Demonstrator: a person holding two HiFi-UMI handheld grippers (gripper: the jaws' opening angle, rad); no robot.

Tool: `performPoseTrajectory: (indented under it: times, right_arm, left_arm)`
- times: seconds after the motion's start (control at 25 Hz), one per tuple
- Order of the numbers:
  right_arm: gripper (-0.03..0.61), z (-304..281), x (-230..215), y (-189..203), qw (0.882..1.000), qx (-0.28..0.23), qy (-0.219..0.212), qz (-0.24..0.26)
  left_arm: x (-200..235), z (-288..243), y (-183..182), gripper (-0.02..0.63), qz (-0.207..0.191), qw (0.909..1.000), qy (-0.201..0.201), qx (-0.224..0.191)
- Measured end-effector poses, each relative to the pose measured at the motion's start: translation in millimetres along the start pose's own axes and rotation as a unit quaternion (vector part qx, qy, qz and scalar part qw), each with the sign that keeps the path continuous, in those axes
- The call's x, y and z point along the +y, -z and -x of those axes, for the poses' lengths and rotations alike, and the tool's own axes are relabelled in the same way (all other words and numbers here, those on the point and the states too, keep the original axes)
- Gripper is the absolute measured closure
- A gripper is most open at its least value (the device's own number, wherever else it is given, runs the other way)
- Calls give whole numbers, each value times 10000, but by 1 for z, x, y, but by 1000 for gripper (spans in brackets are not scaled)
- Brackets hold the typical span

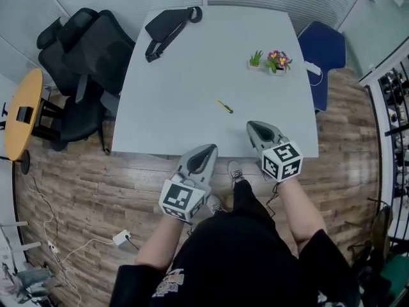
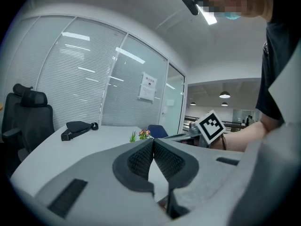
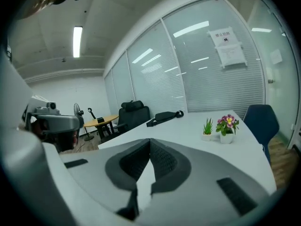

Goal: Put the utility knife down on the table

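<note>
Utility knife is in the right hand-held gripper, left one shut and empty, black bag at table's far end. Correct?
No: the utility knife lies on the table, apart from the right hand-held gripper, which is shut and empty. The head view shows it. The rest holds.

I stood in an office meeting room. It had a large white table [image 1: 192,75] with black swivel chairs [image 1: 89,56] and a blue chair [image 1: 323,50] beside it. Around it were glass partition walls [image 2: 89,79] with slatted blinds and a notice [image 3: 225,44] posted on the glass. A strip light [image 3: 77,41] ran overhead.
</note>
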State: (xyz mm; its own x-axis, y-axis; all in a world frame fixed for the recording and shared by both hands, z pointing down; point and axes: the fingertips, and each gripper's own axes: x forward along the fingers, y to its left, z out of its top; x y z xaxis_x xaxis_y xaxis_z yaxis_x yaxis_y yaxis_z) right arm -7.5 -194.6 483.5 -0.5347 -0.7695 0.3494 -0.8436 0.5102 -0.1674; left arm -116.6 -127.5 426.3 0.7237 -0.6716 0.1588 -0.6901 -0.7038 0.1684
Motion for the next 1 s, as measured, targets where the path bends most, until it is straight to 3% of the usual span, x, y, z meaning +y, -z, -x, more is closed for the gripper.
performPoseTrajectory:
  times: [0.36, 0.6, 1.0]
  right_arm:
    - [575, 100, 41, -73, 9929, -1016, 102, 602]
    - [575, 144, 46, -107, 9873, -1398, -130, 745]
    - [575, 188, 34, -57, 9901, -1104, -702, 506]
  left_arm:
    - [-18, 27, -35, 609, -157, 9989, -175, -404]
    - [-48, 32, -52, 609, -234, 9974, -425, -530]
    - [-131, 29, -29, 609, -88, 9953, -871, -419]
